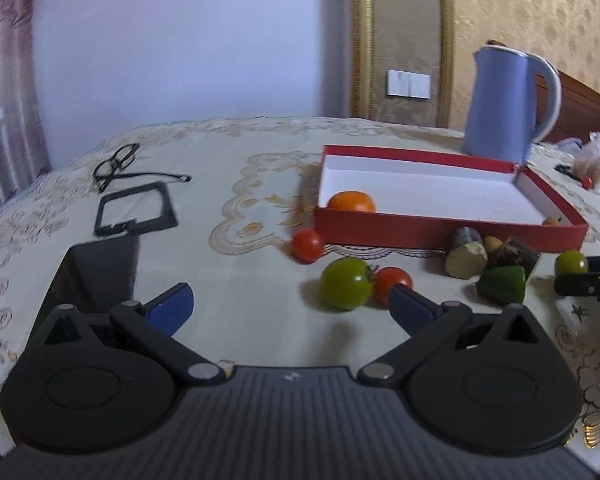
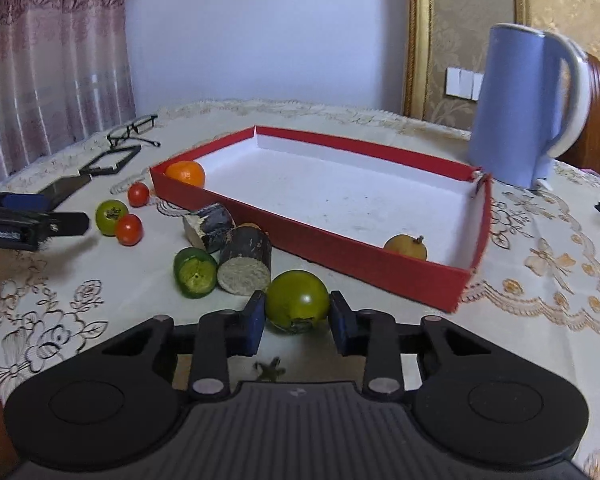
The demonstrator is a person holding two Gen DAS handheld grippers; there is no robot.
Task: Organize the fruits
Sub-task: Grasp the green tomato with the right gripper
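Fruit is lying scattered on the counter (image 2: 540, 248) in front of the red box (image 2: 364, 258). The right gripper (image 2: 298, 320) is pinching a green tomato (image 2: 297, 300) just beside the box's near wall, both pads touching it. The left gripper (image 1: 290, 304) is hovering with its fingers spread wide near another green tomato (image 1: 346, 282) and a red tomato (image 1: 392, 280). An orange (image 2: 186, 173) and a small brown fruit (image 2: 405, 247) are sitting in the box.

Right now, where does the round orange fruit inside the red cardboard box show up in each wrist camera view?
Left wrist: the orange fruit sits centre frame, in the red box's near-left corner.
Right wrist: orange fruit upper left, in the box's far-left corner.
Shared landmark: the blue kettle behind the box.
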